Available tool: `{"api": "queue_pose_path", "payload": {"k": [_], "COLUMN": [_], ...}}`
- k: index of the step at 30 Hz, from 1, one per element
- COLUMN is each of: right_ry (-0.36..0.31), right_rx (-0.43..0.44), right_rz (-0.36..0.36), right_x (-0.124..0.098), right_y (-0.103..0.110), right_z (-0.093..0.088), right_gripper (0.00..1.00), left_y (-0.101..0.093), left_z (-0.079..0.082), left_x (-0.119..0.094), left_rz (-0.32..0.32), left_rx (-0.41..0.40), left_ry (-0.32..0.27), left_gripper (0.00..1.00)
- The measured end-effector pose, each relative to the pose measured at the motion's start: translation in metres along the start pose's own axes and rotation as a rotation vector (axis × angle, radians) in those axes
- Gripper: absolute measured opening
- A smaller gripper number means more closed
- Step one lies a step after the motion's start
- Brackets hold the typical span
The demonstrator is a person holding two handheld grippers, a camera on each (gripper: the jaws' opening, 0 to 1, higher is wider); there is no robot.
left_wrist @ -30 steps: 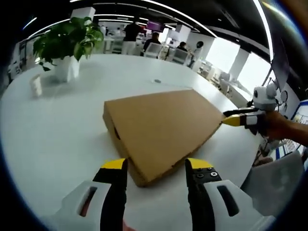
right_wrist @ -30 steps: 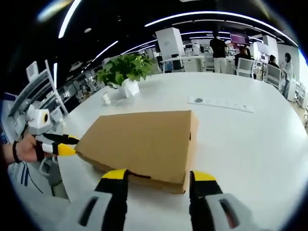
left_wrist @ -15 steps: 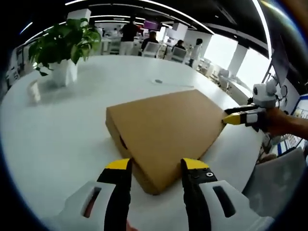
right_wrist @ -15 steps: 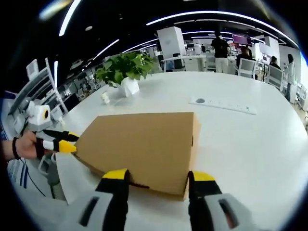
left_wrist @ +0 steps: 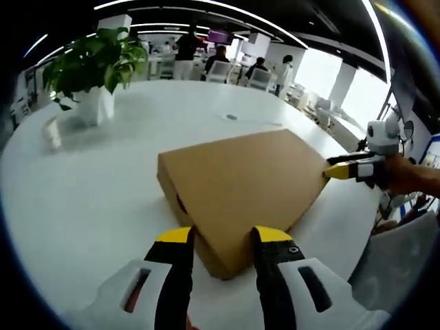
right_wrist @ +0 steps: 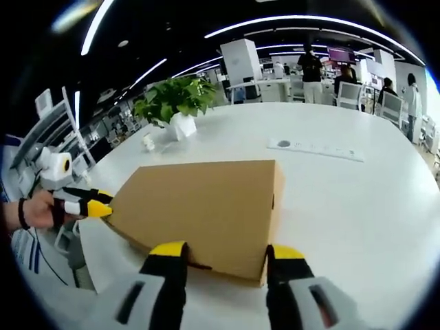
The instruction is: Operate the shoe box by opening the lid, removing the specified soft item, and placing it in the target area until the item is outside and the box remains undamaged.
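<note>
- Left gripper [left_wrist: 218, 237]: jaws parted, straddling the near corner of the shoe box [left_wrist: 240, 182], not clamped.
- Right gripper [right_wrist: 222, 252]: jaws spread at the box's opposite corner, released.
- The closed cardboard box lies flat on the white table [left_wrist: 82, 185]; no readable print.
- Far left: a potted plant [left_wrist: 93, 65].
- Far side: a flat strip [right_wrist: 315, 148], markings illegible.

Shoe box [left_wrist: 240, 185] on the table [left_wrist: 89, 192], potted plant [left_wrist: 93, 65] well behind it

matt brown cardboard shoe box [left_wrist: 244, 182] on smooth, glossy white table [left_wrist: 89, 185].
</note>
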State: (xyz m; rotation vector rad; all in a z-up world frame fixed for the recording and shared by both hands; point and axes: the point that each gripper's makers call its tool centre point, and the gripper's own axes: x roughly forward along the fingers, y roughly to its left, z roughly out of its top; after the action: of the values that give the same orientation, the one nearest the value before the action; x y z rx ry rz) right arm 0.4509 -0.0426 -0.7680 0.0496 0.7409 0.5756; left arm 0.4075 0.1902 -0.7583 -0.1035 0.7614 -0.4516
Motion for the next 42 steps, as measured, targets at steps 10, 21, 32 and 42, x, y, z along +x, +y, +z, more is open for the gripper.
{"api": "queue_pose_path", "payload": {"k": [10, 21, 32, 42], "right_ry": [0.008, 0.009, 0.017, 0.020], "right_rx": [0.009, 0.016, 0.013, 0.006], "right_rz": [-0.008, -0.012, -0.007, 0.008], "right_x": [-0.008, -0.015, -0.022, -0.028], "right_y": [0.008, 0.021, 0.036, 0.050], "right_z": [-0.008, -0.019, -0.031, -0.040], "right_gripper": [0.42, 0.41, 0.41, 0.41], "left_y": [0.001, 0.003, 0.002, 0.004], "left_z": [-0.003, -0.012, -0.027, -0.040], "left_x": [-0.006, -0.016, -0.032, -0.046], "left_rz": [0.006, 0.005, 0.011, 0.021], "left_rx": [0.004, 0.003, -0.005, -0.021], "left_ry": [-0.011, -0.010, -0.013, -0.021], "left_gripper": [0.32, 0.31, 0.31, 0.30]}}
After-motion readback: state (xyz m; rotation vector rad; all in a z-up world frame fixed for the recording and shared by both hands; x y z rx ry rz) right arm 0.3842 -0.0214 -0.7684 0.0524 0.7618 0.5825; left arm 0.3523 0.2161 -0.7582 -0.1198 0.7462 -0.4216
